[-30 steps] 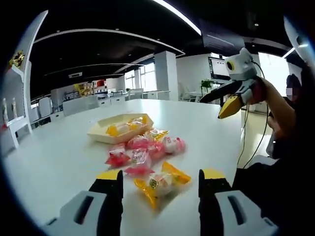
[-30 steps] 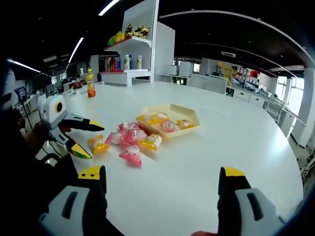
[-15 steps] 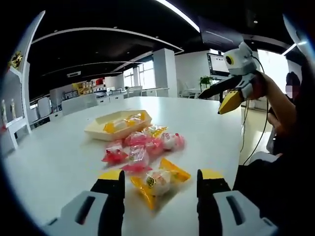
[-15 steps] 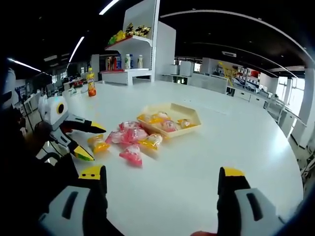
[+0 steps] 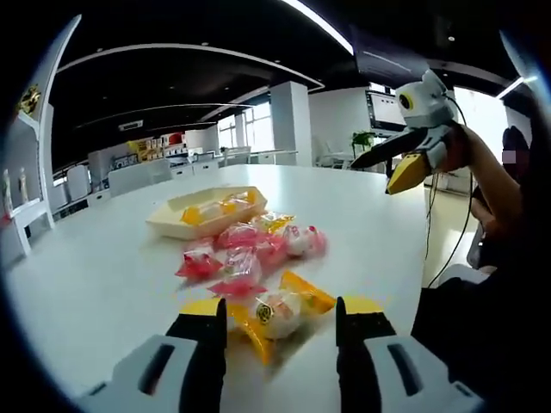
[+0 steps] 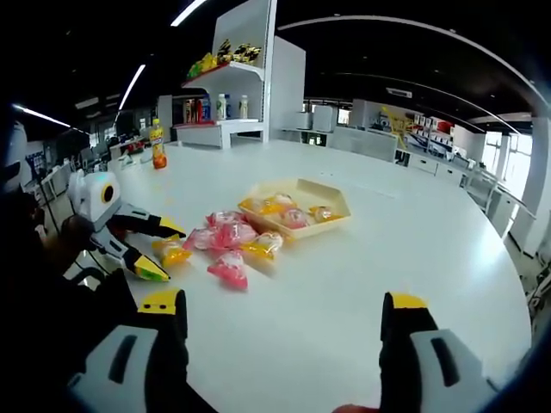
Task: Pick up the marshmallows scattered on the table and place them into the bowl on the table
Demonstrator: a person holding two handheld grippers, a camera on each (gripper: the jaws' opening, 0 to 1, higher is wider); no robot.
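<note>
As the left tool (image 5: 277, 331) has advanced, its parted jaws now straddle the yellow-wrapped marshmallow (image 5: 277, 313) on the desk (image 5: 95, 275) (not clamped yet); bowl (image 5: 207, 212) lies beyond. Right tool (image 6: 284, 331) hangs open.

We see a white table (image 6: 370, 275) carrying a pale cream bowl (image 6: 331, 209) and marshmallows (image 6: 225, 245) in pink, red and yellow wrappers; the nearest, a white marshmallow (image 5: 277, 314), sits in a clear wrapper with yellow ends. Our left gripper (image 5: 281, 320) is pale grey with black jaws tipped in yellow, and our right gripper (image 6: 282, 311) matches it. On the white shelf stands an orange bottle (image 6: 158, 144)
</note>
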